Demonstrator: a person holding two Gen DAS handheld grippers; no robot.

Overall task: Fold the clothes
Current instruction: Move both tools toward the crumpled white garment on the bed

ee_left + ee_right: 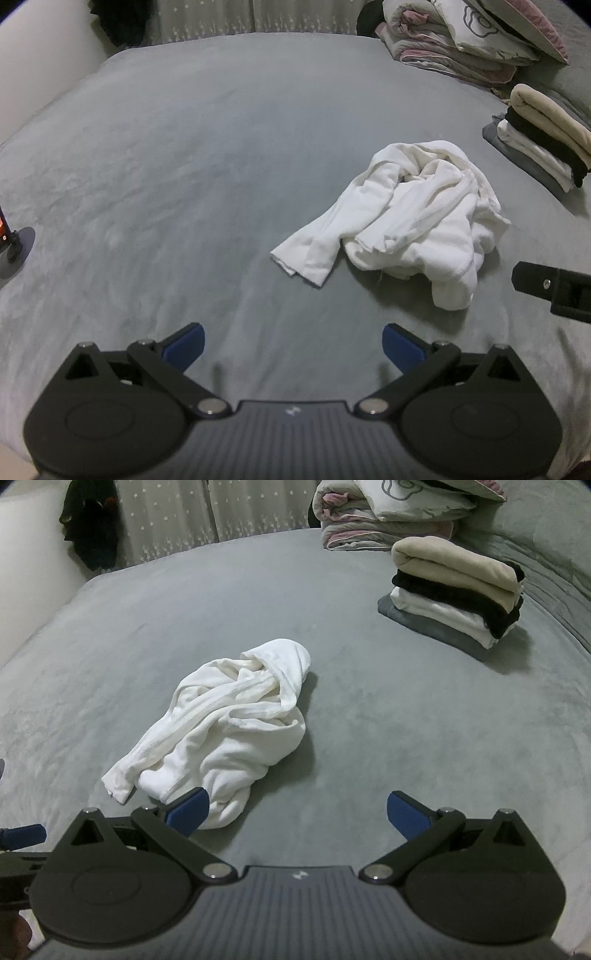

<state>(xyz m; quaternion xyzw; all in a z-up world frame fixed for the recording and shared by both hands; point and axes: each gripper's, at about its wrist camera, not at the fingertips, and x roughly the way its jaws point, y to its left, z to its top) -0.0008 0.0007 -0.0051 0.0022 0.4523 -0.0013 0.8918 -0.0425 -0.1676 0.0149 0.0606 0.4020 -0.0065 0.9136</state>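
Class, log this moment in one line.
left gripper open, empty | right gripper open, empty | white garment crumpled, unfolded | folded stack beyond

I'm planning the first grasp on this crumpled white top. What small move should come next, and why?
Probably bring the right gripper forward and down onto the near edge of the white garment, since it lies bunched and unfolded on the grey bed cover. Both grippers are open and hold nothing, and the left gripper sits farther off over bare cover. The folded stack needs nothing.
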